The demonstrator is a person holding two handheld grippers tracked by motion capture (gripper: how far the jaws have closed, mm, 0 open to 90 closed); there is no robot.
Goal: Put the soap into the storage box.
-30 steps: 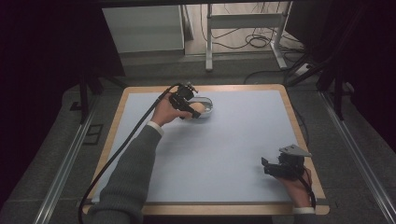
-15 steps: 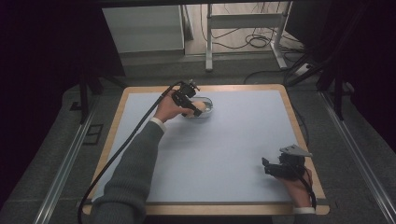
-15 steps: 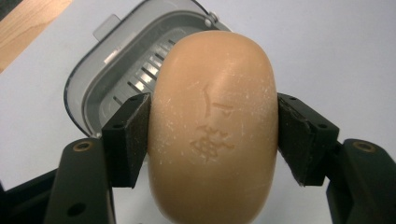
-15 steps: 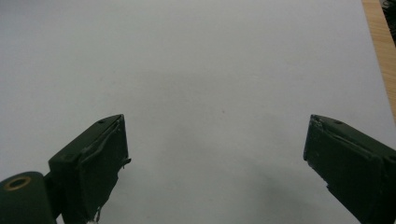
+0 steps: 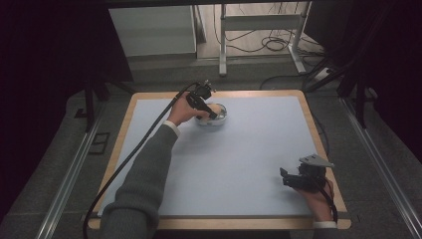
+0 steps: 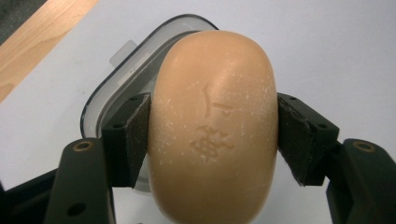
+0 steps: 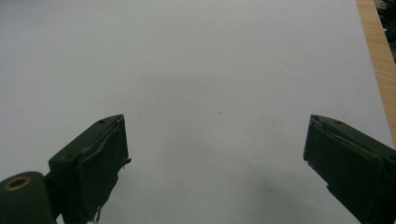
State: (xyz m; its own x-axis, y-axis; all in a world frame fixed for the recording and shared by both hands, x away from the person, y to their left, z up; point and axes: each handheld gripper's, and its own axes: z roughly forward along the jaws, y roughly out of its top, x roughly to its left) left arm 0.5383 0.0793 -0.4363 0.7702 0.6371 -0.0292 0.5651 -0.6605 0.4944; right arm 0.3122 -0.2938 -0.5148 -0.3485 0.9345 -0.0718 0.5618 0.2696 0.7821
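Note:
An orange-tan oval bar of soap [image 6: 212, 126] with a stamped mark is clamped between my left gripper's [image 6: 212, 135] two black pads. It hangs just above a clear plastic soap dish [image 6: 126, 74]. In the high view the left gripper [image 5: 211, 110] holds the soap [image 5: 215, 108] over the dish [image 5: 213, 122] at the table's far middle-left. My right gripper [image 7: 215, 154] stands wide open over bare white surface, with nothing between its pads. In the high view the right gripper [image 5: 286, 177] rests near the front right corner.
The white mat [image 5: 239, 154] covers a wooden table [image 5: 318, 149] whose rim shows all round. A black cable [image 5: 124, 164] trails from the left gripper off the front left. Desk legs and cables [image 5: 271, 45] lie on the floor beyond the table.
The left gripper with the soap has shifted slightly over the dish, lowering toward it. The right gripper has stayed near the front right corner.

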